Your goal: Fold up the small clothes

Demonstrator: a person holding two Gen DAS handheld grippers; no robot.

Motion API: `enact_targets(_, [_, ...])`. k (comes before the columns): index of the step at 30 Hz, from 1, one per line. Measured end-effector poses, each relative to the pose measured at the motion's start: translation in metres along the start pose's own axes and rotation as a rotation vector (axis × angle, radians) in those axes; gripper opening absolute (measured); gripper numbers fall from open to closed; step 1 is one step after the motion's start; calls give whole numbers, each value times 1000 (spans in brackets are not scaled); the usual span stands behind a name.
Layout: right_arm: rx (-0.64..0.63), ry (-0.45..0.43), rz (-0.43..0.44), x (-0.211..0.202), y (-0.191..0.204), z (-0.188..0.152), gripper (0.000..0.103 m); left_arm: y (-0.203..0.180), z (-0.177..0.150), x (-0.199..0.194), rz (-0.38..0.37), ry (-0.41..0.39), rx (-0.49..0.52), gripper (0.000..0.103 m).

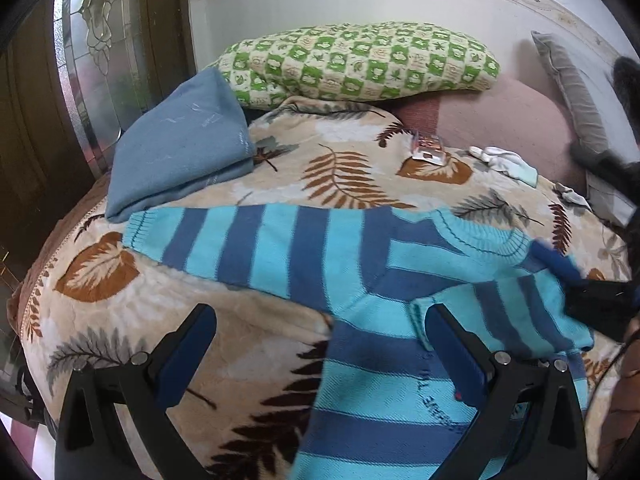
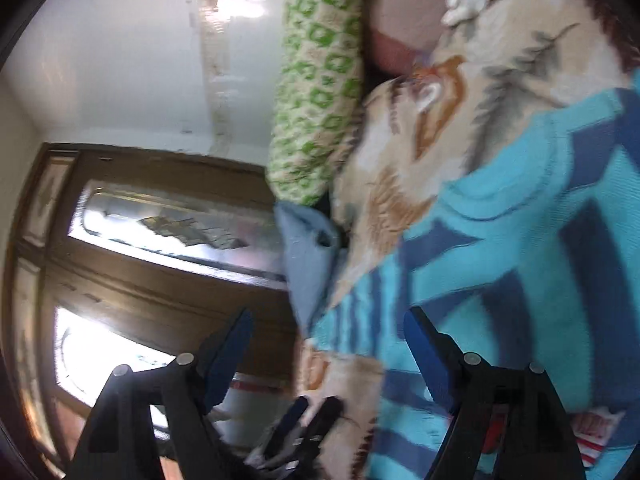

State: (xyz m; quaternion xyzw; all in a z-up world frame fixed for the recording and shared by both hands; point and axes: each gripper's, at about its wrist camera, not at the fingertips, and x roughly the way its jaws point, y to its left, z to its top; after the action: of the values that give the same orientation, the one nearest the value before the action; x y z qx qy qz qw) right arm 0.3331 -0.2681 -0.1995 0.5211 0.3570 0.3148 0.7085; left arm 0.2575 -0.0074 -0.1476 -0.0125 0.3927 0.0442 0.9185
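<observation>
A small knitted sweater (image 1: 360, 248) with light and dark blue stripes lies flat on the leaf-patterned blanket (image 1: 180, 320). One sleeve stretches out to the left. The other sleeve (image 1: 500, 308) is folded across the chest. My left gripper (image 1: 324, 340) hovers open over the sweater's lower body and holds nothing. In the left wrist view my right gripper (image 1: 556, 260) is blurred, at the sweater's collar on the right. The right wrist view is rolled sideways. There the right gripper (image 2: 328, 348) stands open and empty, beside the sweater (image 2: 520, 240). The left gripper (image 2: 310, 408) shows low in that view.
A folded grey-blue cloth (image 1: 180, 152) lies at the back left of the bed. A green checked pillow (image 1: 360, 60) and a pink pillow (image 1: 500, 120) lie against the wall. A small white garment (image 1: 504, 160) and a packet (image 1: 428, 148) rest behind the sweater. A wooden glass door (image 1: 40, 100) stands at the left.
</observation>
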Motion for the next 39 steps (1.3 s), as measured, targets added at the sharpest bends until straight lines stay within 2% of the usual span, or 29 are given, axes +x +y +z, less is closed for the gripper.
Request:
enact_targets(1, [-35,-23,-5,-4,6,-1,81,0,1,2,0,2,-2,103])
enact_targets(3, [-93,-50,-77,-18,18,0,81,0,3,10,-7,25,-8,103])
enact_targets(4, [-125,-56,-156,-30,25,1,81,-1,4,15,-20,46,-15,103])
enact_targets(6, [-220,-93,-383,-55,35,2,81,-4,5,25,-73,92,-27,103])
enact_targets(8, [-275,-146,-553,-81,38,-1,81,-11,3,37,-169,158,-34,102])
enact_targets(10, [-243,-175,-615,-105,33,1,81,-16,-3,48,-232,218,-51,90])
enact_targets(11, [-225,-192,-631,-117,31,2,81,-19,-6,53,-252,244,-57,78])
enact_targets(12, [-221,-204,-646,-128,30,-1,81,-24,-9,60,-273,279,-55,72])
enact_targets(13, [-228,-209,-672,-133,29,-4,81,-29,-11,64,-281,295,-50,71])
enact_targets(14, [-242,-204,-704,-136,29,-7,81,-34,-11,66,-275,290,-38,69])
enact_targets(16, [-272,-193,-752,-140,27,-16,79,-43,-9,62,-282,246,-10,54])
enact_targets(17, [-268,-177,-751,-142,22,-19,74,-47,-9,61,-311,244,-1,43])
enact_targets(18, [-249,-153,-731,-142,16,-18,68,-54,-9,61,-356,254,7,38])
enact_targets(19, [-237,-139,-717,-136,10,-17,55,-60,-11,62,-374,262,17,36])
enact_targets(20, [-231,-120,-706,-131,6,-15,44,-66,-13,64,-363,263,38,34])
enact_targets(22, [-242,-84,-729,-121,-4,-15,38,-71,-15,67,-338,237,67,28])
enact_targets(24, [-231,-63,-726,-115,-12,-15,38,-69,-13,67,-363,218,59,19])
enact_targets(26, [-210,-31,-715,-106,-20,-15,38,-59,-9,68,-420,220,17,17])
enact_targets(30, [-270,4,-768,-90,-21,-20,38,-42,-1,69,-477,222,-46,14])
enact_targets(32, [-264,15,-743,-89,-22,-20,38,-38,2,64,-482,189,-45,7])
enact_targets(35, [-261,8,-737,-91,-24,-19,38,-37,9,58,-490,122,-20,7])
enact_targets(37, [-260,10,-732,-90,-24,-18,38,-41,11,64,-464,144,15,7])
enact_targets(39, [-261,9,-740,-89,-24,-17,38,-39,10,73,-444,204,-5,7])
